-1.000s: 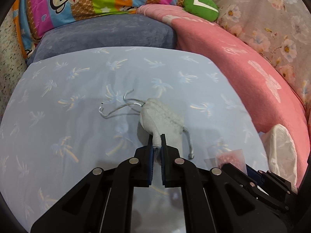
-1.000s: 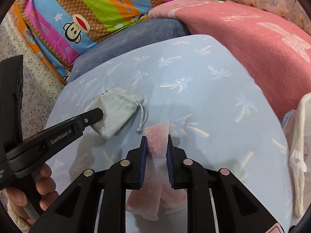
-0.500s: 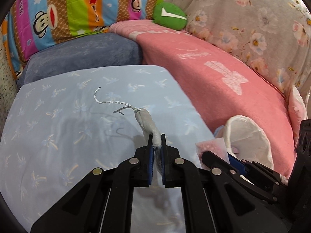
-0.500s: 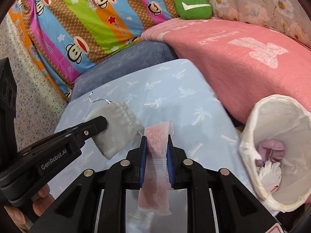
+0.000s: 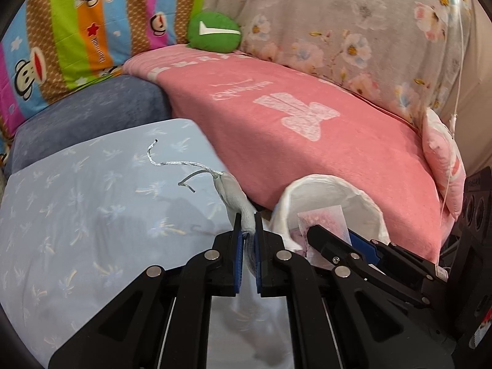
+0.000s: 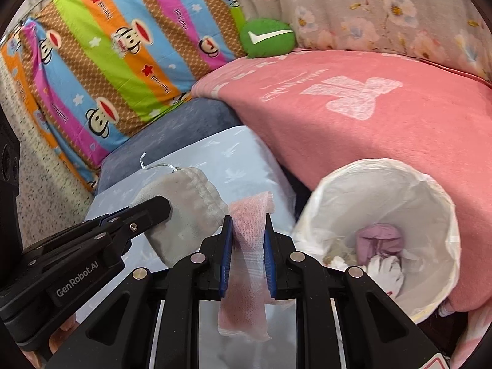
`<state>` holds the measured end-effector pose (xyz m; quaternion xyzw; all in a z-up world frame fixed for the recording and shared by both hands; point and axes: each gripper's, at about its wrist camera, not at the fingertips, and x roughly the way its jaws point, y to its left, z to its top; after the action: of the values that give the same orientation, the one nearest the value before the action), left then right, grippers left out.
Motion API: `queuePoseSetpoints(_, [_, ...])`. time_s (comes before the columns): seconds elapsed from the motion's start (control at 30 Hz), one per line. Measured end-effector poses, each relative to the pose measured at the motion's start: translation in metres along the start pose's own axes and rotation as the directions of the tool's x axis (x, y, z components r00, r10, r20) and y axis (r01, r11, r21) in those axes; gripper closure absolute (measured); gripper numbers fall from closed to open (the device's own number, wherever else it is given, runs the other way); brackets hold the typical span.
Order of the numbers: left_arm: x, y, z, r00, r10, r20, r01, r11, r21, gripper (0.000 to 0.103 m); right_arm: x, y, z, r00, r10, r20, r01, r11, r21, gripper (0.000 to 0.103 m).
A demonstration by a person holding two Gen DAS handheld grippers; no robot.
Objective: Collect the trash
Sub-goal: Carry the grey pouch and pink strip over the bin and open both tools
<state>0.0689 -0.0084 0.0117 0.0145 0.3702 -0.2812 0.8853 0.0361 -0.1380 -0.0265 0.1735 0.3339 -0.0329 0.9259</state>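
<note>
Grey velvety drawstring pouch (image 6: 184,215): soft, silver cord trailing, pinched in the left gripper (image 5: 246,224), above the pale blue palm-print cloth (image 5: 77,215).
Pink textured fabric strip (image 6: 249,246): limp, clamped by the right gripper (image 6: 246,224).
White plastic-lined bin (image 6: 430,215): just right, seemingly holding crumpled scraps.

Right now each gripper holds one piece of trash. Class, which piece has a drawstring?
The grey pouch in the left gripper: a silvery cord trails from its gathered neck. The right gripper holds a plain pink cloth strip.
</note>
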Motion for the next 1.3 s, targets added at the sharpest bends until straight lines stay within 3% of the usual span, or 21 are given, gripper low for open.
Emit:
queuePoseSetpoints(0.5, [0.021, -0.064, 0.007, 0.994, -0.099, -0.036, 0.101, 0.992, 0.081, 0.096, -0.027, -0.076, 0.009, 0.995, -0.089, 0.053, 0.082, 0.989, 0.119, 0.085])
queuePoseSetpoints(0.73, [0.037, -0.079, 0.005, 0.989, -0.121, -0.081, 0.126, 0.990, 0.069, 0.094, -0.033, -0.097, 0.007, 0.992, -0.111, 0.057, 0.102, 0.984, 0.147, 0.085])
queuePoseSetpoints(0.87, [0.041, -0.081, 0.003, 0.991, -0.109, -0.082, 0.114, 0.992, 0.059, 0.078, -0.033, -0.106, 0.006, 0.992, -0.117, 0.055, 0.107, 0.982, 0.156, 0.085])
queuePoseSetpoints(1.13, [0.047, -0.081, 0.003, 0.994, -0.082, -0.079, 0.086, 0.995, 0.049, 0.076, -0.031, -0.116, 0.005, 0.992, -0.118, 0.051, 0.108, 0.980, 0.166, 0.085])
queuePoseSetpoints(1.3, [0.048, -0.075, 0.000, 0.996, -0.054, -0.069, 0.056, 0.998, 0.033, 0.059, -0.028, -0.118, 0.006, 0.993, -0.112, 0.047, 0.103, 0.981, 0.166, 0.084])
